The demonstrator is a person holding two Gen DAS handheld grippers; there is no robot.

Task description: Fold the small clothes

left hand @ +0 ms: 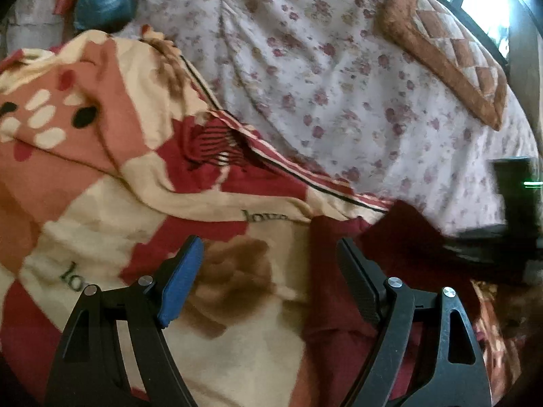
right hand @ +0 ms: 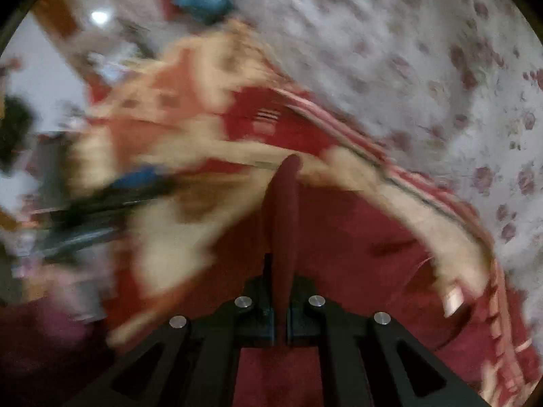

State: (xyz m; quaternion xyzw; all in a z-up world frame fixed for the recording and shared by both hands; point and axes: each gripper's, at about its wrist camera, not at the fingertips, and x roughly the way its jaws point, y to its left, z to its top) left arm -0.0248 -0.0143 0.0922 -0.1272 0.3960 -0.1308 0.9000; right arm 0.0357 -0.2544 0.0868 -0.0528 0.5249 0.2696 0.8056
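Pinching dark red cloth [right hand: 285, 224], right hand-held gripper [right hand: 280, 318]

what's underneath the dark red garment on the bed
The dark red garment lies mostly on the patterned blanket, which covers the floral bedsheet. The right gripper pinches a fold. Anything beneath the blanket is hidden.

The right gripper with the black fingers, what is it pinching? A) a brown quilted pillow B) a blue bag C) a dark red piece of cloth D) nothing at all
C: in the right wrist view the right gripper has its black fingers closed tight on a fold of the dark red cloth, which sticks up from between them.
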